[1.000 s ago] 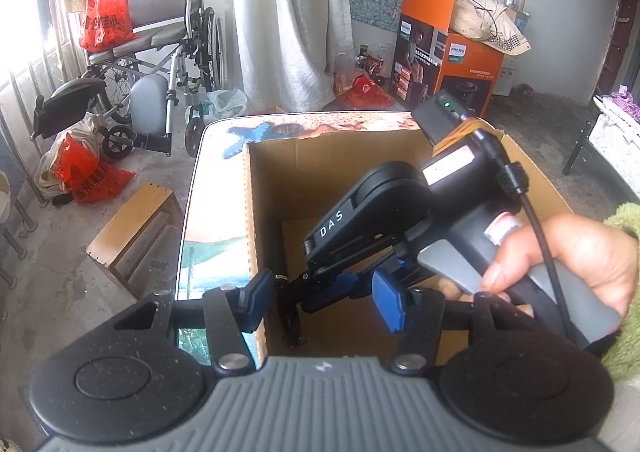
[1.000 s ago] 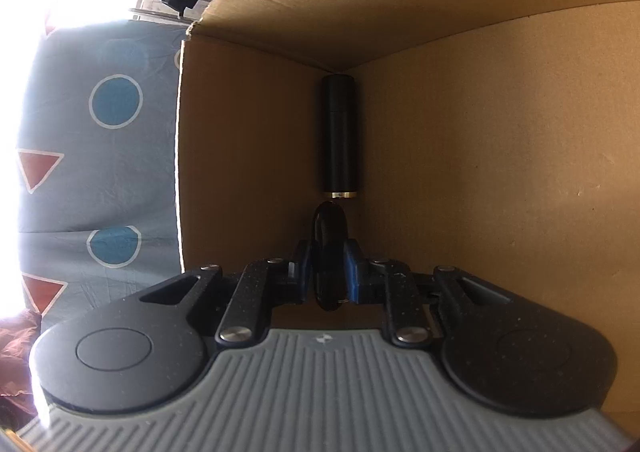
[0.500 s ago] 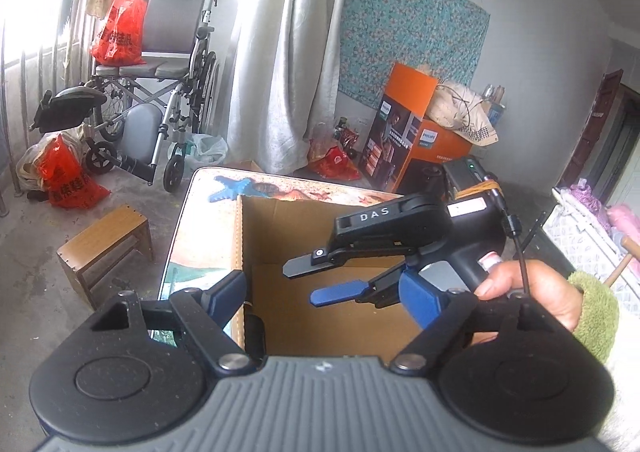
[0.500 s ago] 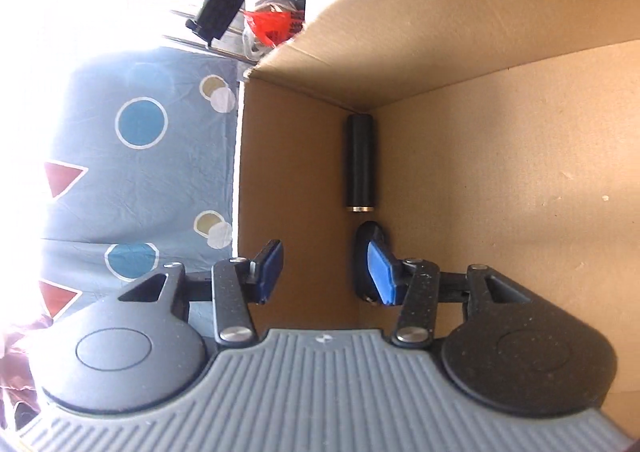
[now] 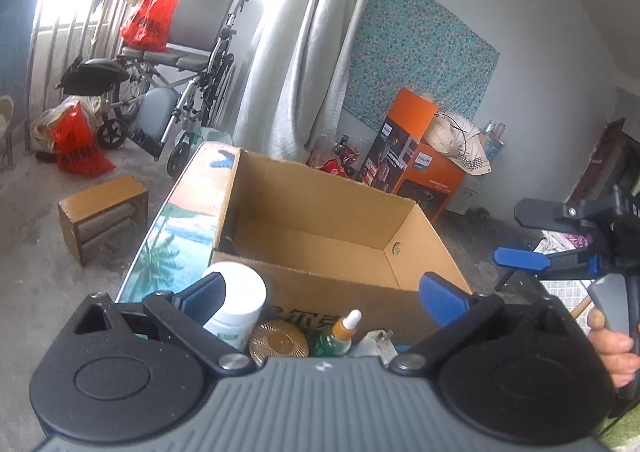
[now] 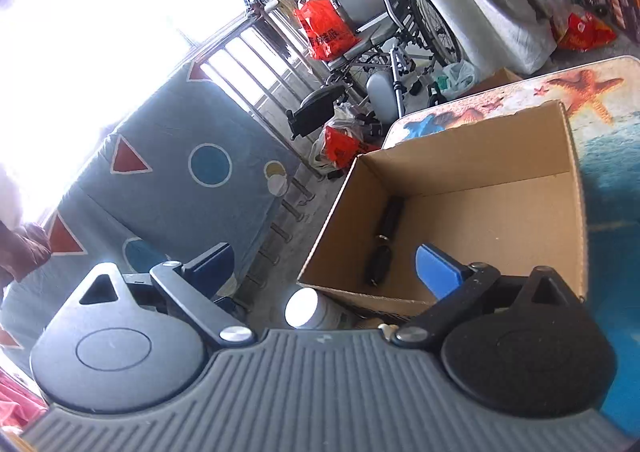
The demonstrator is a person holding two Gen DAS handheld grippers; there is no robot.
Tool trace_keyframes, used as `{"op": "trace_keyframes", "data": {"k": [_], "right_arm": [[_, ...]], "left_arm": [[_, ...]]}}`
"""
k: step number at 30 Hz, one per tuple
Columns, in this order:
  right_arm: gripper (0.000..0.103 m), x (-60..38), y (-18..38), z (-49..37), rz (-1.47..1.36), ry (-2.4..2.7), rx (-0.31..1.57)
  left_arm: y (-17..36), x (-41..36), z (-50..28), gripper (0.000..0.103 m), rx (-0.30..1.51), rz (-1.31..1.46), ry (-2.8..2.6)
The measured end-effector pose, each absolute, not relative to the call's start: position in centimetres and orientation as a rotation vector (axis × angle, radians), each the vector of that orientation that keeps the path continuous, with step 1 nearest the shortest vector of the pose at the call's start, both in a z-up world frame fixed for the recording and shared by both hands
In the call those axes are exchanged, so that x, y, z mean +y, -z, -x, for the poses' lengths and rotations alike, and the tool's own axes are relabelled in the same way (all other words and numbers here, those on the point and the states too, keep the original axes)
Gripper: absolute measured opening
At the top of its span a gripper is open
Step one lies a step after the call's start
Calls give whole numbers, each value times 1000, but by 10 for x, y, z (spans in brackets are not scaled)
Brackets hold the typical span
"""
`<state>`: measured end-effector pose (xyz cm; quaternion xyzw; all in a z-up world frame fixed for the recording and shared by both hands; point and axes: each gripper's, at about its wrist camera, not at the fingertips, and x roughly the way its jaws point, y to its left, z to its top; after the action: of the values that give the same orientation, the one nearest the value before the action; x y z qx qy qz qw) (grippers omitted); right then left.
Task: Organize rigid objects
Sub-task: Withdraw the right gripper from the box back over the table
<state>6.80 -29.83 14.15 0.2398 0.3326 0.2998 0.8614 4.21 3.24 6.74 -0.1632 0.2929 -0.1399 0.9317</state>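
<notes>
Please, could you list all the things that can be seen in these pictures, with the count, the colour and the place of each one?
cardboard box: one, brown, open, on the table
black cylinder: one, black, lying in the box along its left wall
small dark object: one, black, in the box, just nearer than the cylinder
white jar: one, white, in front of the box
gold disc: one, gold, beside the jar
dropper bottle: one, green and orange, white tip
table: one, sea print
wheelchair: one, grey, at the window
wooden stool: one, brown, floor
orange carton: one, by the wall
left gripper: jaws open, empty
right gripper: jaws open, empty
</notes>
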Motion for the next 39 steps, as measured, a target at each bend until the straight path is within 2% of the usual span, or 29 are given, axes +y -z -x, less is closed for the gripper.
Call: {"op": "trace_keyframes", "data": {"k": [5,13,17,23,29,35,39], "right_arm": [[102,-309,-93,-9,-316,-388,739],[102,-269,-17,7,-42,-59,764],[102,-271,-1,13,-52,-18,688],[102,-281,-14,45,-26,21,555],[102,-297,-15,61,-110,-53,514],[102,-303,1,53,-241,-145,562],[102,-297,16,39,-276,-216,602]], "left_arm": [[-20,17,-39,103,772,315,304],[7,-11,-31,103,790,210,374],[6,-21,-30,103,772,152,422],[5,-34,-22,103,724,125,438],[10,-50,-25,103,735,92,505],[23,-86,-26,103,761,-156,474],[32,-98,-27,103,778,-215,484]]}}
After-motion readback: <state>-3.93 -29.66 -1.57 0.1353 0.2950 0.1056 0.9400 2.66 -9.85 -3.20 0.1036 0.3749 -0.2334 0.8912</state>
